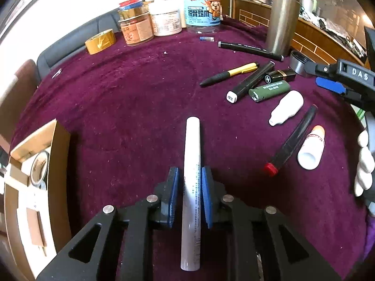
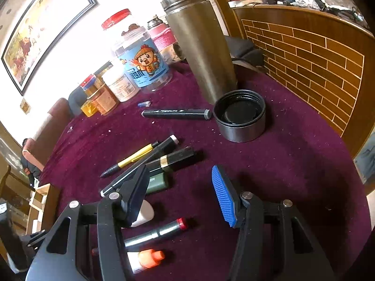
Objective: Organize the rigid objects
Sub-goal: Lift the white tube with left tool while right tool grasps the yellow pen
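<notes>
While the left gripper (image 1: 189, 194) was clamped on a white tube (image 1: 191, 187) above the purple tablecloth (image 1: 117, 105), the cardboard box (image 1: 35, 164) stood just to its left, already holding a tape roll (image 1: 40, 167). The right gripper (image 2: 182, 196) hung with jaws apart over the remaining pens, lighter (image 1: 269, 90) and small bottles, so most sorting seemed left.

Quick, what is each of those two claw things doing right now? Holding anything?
Left gripper: closed on the white tube, which lies lengthwise between its blue pads.
Right gripper: open and empty, above the purple tablecloth.
</notes>
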### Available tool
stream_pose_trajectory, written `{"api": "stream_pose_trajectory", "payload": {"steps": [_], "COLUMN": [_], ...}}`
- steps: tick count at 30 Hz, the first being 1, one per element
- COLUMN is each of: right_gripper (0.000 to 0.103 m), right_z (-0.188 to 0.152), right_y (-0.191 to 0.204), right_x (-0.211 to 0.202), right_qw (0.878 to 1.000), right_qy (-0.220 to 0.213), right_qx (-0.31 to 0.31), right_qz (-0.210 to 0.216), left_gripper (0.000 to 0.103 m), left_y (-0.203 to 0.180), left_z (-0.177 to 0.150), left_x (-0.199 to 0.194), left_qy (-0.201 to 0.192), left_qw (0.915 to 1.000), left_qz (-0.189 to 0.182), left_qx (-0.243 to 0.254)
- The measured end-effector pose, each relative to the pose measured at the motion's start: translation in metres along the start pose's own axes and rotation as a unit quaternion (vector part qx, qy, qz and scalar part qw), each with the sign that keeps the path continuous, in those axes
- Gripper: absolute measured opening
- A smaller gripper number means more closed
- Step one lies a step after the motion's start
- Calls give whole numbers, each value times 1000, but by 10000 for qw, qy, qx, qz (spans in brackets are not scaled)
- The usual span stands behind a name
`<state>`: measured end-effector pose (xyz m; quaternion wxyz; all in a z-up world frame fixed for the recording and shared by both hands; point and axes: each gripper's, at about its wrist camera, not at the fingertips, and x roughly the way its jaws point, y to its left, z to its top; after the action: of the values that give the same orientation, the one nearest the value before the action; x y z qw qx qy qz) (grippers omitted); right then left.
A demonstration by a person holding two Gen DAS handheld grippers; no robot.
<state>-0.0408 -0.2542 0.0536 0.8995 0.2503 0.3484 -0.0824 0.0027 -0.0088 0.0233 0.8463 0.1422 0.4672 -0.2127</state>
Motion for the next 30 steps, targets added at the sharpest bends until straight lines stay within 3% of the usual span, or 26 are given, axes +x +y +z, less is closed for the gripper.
{"api": "stream_pose_trajectory", "payload": {"steps": [5, 10, 13, 18, 24, 26, 30], "right_gripper": [54, 54, 54, 54, 54, 54, 53], "right_z": [0, -1, 1, 14, 33, 35, 37], "right_y": [0, 3, 5, 40, 83, 93, 99], "right_x": [1, 4, 2, 12, 67, 87, 121], "right_qw": [9999, 9996, 9998, 9975, 9810, 9772, 9744], "right_qy": [-51, -35, -2, 595, 1703, 1961, 2222], "right_qx": [-73, -173, -103, -200, 35, 35, 333], "right_qz": [-111, -217, -181, 338, 934, 816, -18], "left_gripper": [11, 11, 11, 11, 11, 11, 11], "left_y": [23, 47, 61, 80, 107, 120, 154], "left_z": [-14, -45, -63, -81, -101, -112, -127], "left_x": [-44, -119, -148, -162, -170, -173, -172], "left_qy": [-535, -1404, -1764, -1865, -2064, -2114, -2148], "left_qw": [9955, 9787, 9700, 9642, 9558, 9531, 9486], "left_qz": [-497, -904, -877, -1025, -1185, -1140, -1013], "left_qx": [-605, -1196, -1424, -1584, -1726, -1841, -2093]}}
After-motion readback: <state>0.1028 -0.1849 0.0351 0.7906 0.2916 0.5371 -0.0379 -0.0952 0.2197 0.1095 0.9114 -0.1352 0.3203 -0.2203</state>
